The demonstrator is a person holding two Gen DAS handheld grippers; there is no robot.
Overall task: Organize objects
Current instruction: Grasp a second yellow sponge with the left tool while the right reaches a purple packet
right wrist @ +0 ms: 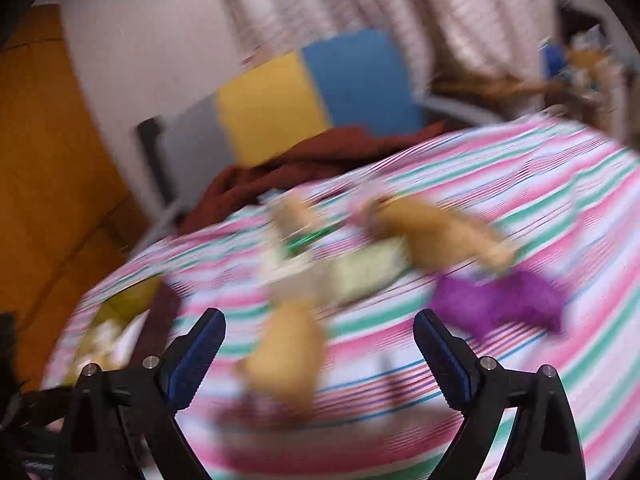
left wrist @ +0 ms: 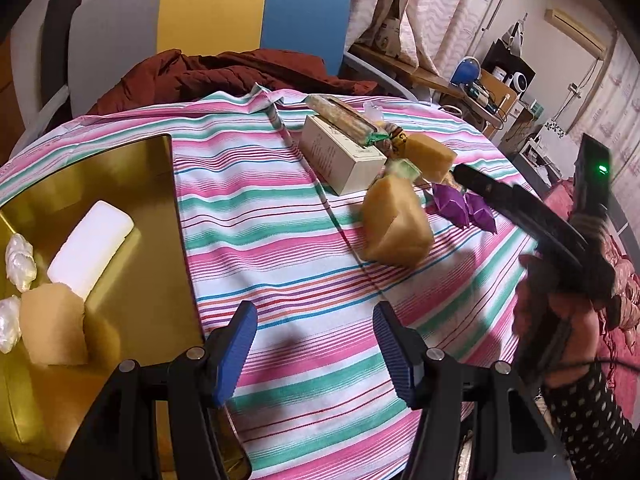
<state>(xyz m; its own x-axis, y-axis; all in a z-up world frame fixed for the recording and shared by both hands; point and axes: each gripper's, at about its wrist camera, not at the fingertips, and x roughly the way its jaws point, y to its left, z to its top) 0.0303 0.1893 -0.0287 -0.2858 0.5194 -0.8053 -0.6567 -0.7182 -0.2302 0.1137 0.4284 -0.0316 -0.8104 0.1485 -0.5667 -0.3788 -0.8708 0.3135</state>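
from the left wrist camera, the left gripper point(left wrist: 316, 348) hangs over the striped tablecloth point(left wrist: 280, 240) with its blue-padded fingers point(left wrist: 240, 344) spread wide and nothing between them. just to its left sits a gold tin point(left wrist: 132, 184), holding a white soap bar point(left wrist: 90, 248), a tan sponge block point(left wrist: 54, 324) touching the near end of the bar, and two pearly wrapped sweets point(left wrist: 19, 258) at the far left edge. ahead and a little to the right lies a second tan sponge block point(left wrist: 396, 226) on the cloth, and beyond it a cream carton point(left wrist: 340, 156) with a long wrapped roll point(left wrist: 344, 118) resting across its top. right of the carton is a third tan sponge point(left wrist: 430, 156), with purple wrapped pieces point(left wrist: 464, 206) nearer (some small wrappers between them are too jumbled to name). at the right edge the right gripper point(left wrist: 472, 180) reaches in toward the purple pieces, held by a hand point(left wrist: 560, 320) in a dotted sleeve; from here its jaws cannot be judged. behind the table stand a grey, yellow and blue chair point(left wrist: 208, 8) and a rust-red jacket point(left wrist: 224, 72). the right wrist camera is heavily motion-blurred: the right gripper point(right wrist: 320, 364) shows its fingers wide apart and empty, a tan sponge block point(right wrist: 286, 356) lying on the cloth between and just ahead of them, the purple pieces point(right wrist: 500, 300) ahead to the right, and the carton point(right wrist: 360, 272) farther ahead.
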